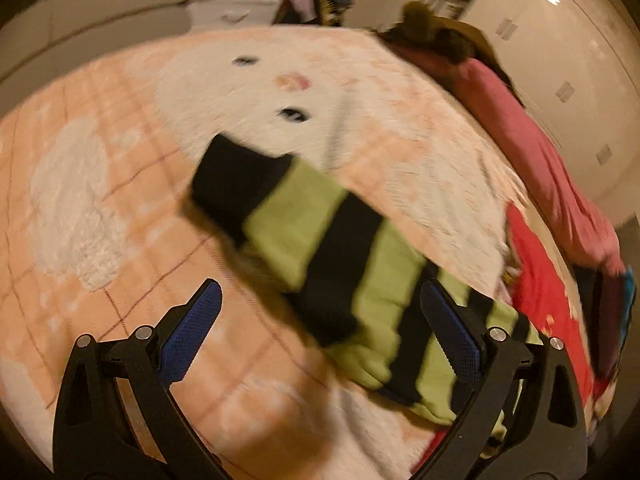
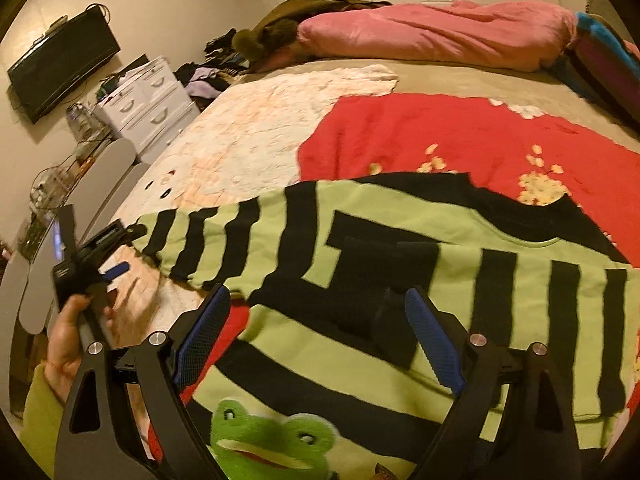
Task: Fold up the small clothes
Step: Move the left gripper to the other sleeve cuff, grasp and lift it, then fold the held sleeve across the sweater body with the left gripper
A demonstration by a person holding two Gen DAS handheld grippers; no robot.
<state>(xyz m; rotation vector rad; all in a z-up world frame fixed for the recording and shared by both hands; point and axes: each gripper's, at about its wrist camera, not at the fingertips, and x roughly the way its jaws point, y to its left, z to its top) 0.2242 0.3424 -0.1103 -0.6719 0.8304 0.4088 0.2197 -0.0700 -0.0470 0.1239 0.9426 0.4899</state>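
Striped sweater [image 2: 400, 280], soft knit, flat on fluffy blanket [image 1: 120, 200]; frog patch [image 2: 272, 436].

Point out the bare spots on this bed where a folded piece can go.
Free: the peach blanket left of the striped sweater, and the beige sheet between red garment and pink bedding. Crowded: the sweater's spread and the far right edge.

Our two handheld grippers

We see black angular arms, silver round screws and blue textured pads [image 1: 450, 336]; our left hand [image 2: 70, 336] wears a yellow-green sleeve [image 2: 38, 420].
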